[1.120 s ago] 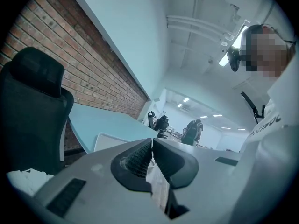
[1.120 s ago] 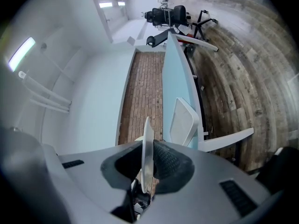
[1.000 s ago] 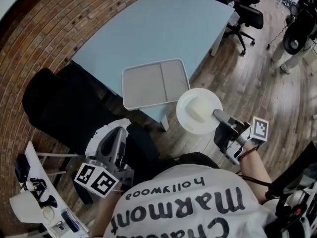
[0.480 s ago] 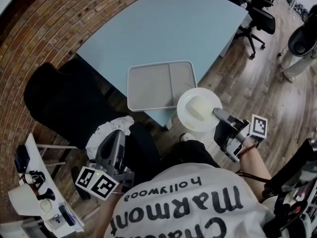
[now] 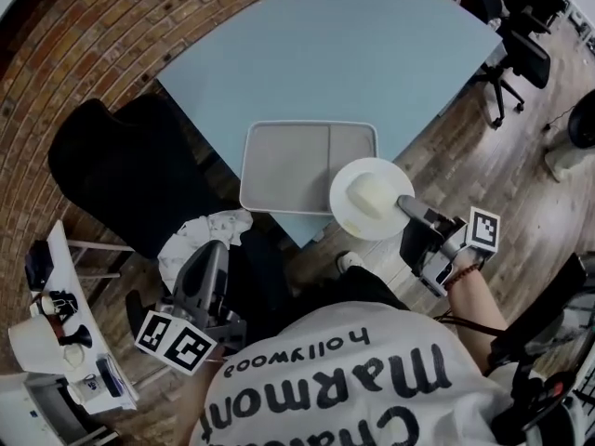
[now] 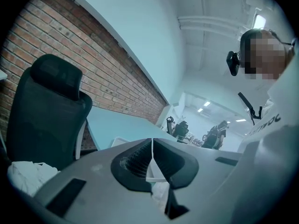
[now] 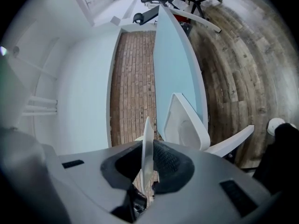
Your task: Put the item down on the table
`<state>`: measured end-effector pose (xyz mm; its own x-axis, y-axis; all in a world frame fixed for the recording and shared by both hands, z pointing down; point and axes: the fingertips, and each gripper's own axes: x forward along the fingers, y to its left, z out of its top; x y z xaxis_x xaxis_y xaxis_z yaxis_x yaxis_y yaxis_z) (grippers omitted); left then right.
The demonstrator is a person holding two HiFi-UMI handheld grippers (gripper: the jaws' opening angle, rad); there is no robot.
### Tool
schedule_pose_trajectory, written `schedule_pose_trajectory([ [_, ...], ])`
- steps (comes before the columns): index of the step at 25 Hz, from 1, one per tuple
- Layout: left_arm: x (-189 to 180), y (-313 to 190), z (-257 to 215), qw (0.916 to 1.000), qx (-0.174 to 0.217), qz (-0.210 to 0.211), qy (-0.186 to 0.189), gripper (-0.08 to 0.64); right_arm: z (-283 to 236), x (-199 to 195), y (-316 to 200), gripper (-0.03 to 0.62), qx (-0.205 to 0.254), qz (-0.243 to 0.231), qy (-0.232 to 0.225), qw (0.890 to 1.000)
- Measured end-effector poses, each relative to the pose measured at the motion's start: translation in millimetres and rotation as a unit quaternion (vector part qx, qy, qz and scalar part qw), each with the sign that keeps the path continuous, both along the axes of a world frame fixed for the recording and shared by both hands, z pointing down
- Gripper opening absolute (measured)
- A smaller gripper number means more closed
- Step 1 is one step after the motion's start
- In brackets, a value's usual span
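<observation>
A round white plate [image 5: 351,219] carries a pale rounded block [image 5: 372,193]. My right gripper [image 5: 405,205] is shut on the plate's near rim and holds it level in the air, over the front right corner of a grey tray [image 5: 288,165]. In the right gripper view the plate [image 7: 147,141] shows edge-on between the jaws of that gripper [image 7: 148,161]. My left gripper [image 5: 214,251] hangs low at the left, shut and empty, and its jaws meet in the left gripper view [image 6: 152,154]. The light blue table [image 5: 344,54] lies ahead.
The tray [image 7: 184,122] sits at the table's near edge. A black office chair [image 5: 112,184] stands left of it, with a white cloth [image 5: 209,230] on its seat. A small white side table [image 5: 56,342] with clutter is at far left. More chairs [image 5: 516,26] stand at the right.
The plate and my right gripper have moved forward, from over the floor to above the tray's front right corner. The left gripper has stayed low and shut.
</observation>
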<state>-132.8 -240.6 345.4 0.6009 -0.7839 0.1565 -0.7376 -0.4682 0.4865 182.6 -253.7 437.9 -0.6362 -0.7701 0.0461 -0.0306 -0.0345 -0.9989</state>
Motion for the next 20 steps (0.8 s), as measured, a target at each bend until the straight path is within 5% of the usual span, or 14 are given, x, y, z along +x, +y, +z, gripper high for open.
schedule_pose_trajectory([
  [16, 5, -15, -9, 0.9961, 0.000, -0.084, -0.027, 0.017, 42, 18, -68, 0.040, -0.037, -0.079, 0.035, 0.996],
  [20, 0, -14, -7, 0.9945, -0.005, -0.100, -0.029, 0.017, 62, 16, -71, 0.040, -0.049, -0.116, 0.074, 0.989],
])
